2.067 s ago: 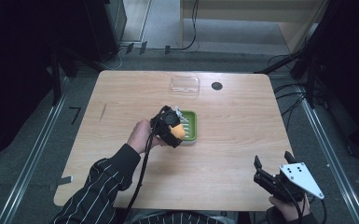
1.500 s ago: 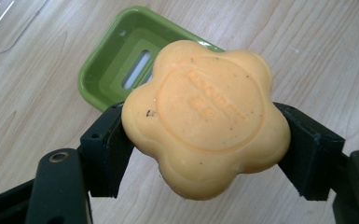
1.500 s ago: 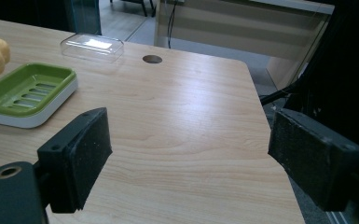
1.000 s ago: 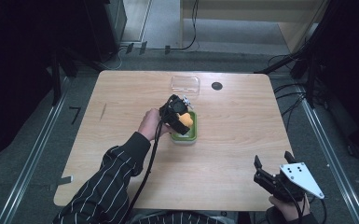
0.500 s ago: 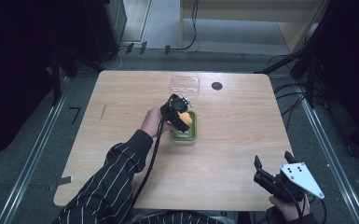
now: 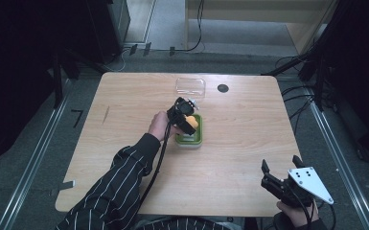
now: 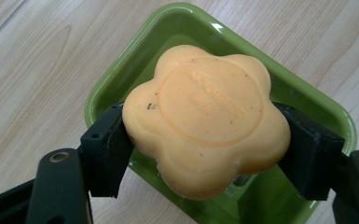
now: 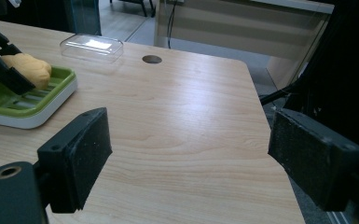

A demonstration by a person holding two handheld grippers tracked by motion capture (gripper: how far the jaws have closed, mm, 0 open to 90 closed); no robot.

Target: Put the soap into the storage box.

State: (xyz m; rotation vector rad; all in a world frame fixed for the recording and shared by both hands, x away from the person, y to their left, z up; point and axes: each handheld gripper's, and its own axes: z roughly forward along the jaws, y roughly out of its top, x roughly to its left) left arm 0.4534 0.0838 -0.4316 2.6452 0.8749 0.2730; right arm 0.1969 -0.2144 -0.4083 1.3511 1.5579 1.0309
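Your left hand-held gripper [image 7: 205,140] clamps the orange flower-shaped soap [image 7: 206,119] just above the green soap dish [image 6: 190,135] on the tabletop [image 6: 249,143], apparently not yet seated, so releasing early could send the slick bar skidding off the rim.

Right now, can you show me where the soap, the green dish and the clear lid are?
soap [image 7: 205,116], left gripper view, on its stamped top face.
green dish [image 7: 307,100], left gripper view, on its rim.
clear lid [image 8: 92,46], right gripper view, on its top.
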